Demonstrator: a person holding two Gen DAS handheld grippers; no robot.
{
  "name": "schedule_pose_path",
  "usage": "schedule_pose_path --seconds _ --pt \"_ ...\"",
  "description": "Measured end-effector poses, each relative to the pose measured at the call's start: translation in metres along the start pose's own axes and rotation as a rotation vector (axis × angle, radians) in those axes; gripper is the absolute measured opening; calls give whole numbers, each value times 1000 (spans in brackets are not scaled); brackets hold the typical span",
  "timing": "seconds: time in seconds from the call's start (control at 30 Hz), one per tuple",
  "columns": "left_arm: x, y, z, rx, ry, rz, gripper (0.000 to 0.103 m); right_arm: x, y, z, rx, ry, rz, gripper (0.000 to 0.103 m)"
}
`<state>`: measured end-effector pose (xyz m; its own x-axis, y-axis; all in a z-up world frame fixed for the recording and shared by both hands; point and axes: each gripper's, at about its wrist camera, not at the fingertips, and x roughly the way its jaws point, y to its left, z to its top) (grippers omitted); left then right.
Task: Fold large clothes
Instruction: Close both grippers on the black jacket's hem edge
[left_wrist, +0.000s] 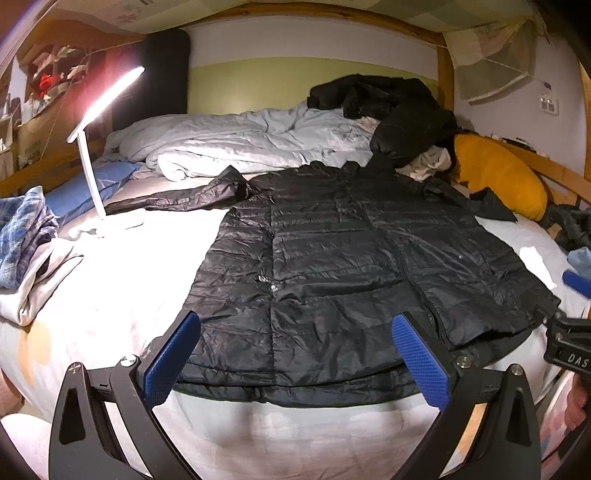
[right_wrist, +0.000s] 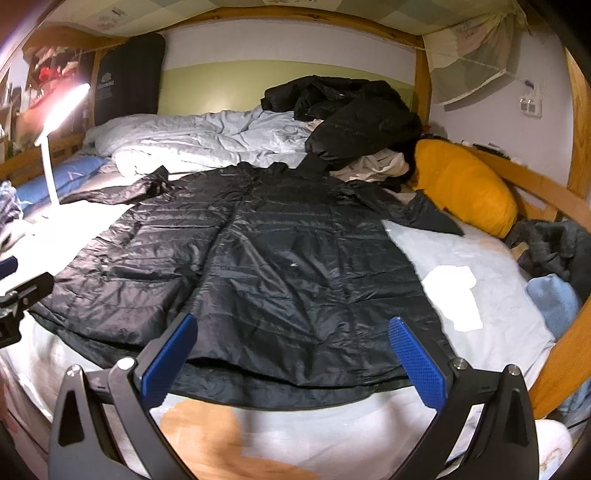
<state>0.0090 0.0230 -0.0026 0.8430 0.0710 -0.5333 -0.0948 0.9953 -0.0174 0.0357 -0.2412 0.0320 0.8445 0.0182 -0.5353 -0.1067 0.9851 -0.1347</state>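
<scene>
At the far left of the left wrist view a crumpled plaid shirt (left_wrist: 22, 236) lies on the bed (left_wrist: 110, 295), and just right of it a white desk lamp (left_wrist: 98, 147) stands lit, throwing a bright patch on the sheet. Behind the lamp, toward the upper middle of the frame, a pale grey duvet (left_wrist: 236, 144) is bunched up.

The black quilted jacket (left_wrist: 332, 266) lies spread flat across the middle of the bed, its hem toward the bottom of the frame and its left sleeve stretched out toward the lamp. The left hand-held gripper (left_wrist: 295, 354) hovers low at the bottom centre, its blue-padded fingers (left_wrist: 173, 362) spread wide on either side of the hem and holding nothing.

In the right wrist view the same jacket (right_wrist: 280, 266) fills the centre, with the right hand-held gripper (right_wrist: 293, 354) at the bottom, its fingers likewise spread apart over the hem and empty. Above the jacket, in the upper middle, a pile of dark clothes (right_wrist: 351, 118) rests on the duvet. To the right of that sits a yellow pillow (right_wrist: 461, 184) against the wooden bed rail (right_wrist: 565, 358). A white cloth (right_wrist: 458, 295) lies on the sheet right of the jacket, and a light blue towel (right_wrist: 554, 299) lies near the right edge.
</scene>
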Motion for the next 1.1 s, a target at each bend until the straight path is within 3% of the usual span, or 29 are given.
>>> schedule_pose_path --seconds 0.2,0.4,0.53,0.6,0.73,0.9,1.03,1.1 --pt "12 -12 -6 59 72 -60 99 -1 13 -3 -188 5 -14 103" --pt "27 -27 -15 119 153 -75 98 29 20 -23 -264 211 102 103" --pt "38 -39 -23 188 198 -67 98 42 32 -38 -351 275 59 103" --pt "38 -44 -26 209 181 -44 98 50 31 -43 -368 298 30 103" --pt "43 -51 -31 244 209 -72 98 63 23 -45 -373 315 -66 103" --pt "58 -68 -47 339 299 -107 98 68 0 -34 -266 311 -117 103" --pt "63 -82 -61 451 287 -5 103 66 -14 -22 -209 271 -156 103" --pt "67 -79 -60 432 287 5 103 66 -18 -21 -180 265 -136 103"
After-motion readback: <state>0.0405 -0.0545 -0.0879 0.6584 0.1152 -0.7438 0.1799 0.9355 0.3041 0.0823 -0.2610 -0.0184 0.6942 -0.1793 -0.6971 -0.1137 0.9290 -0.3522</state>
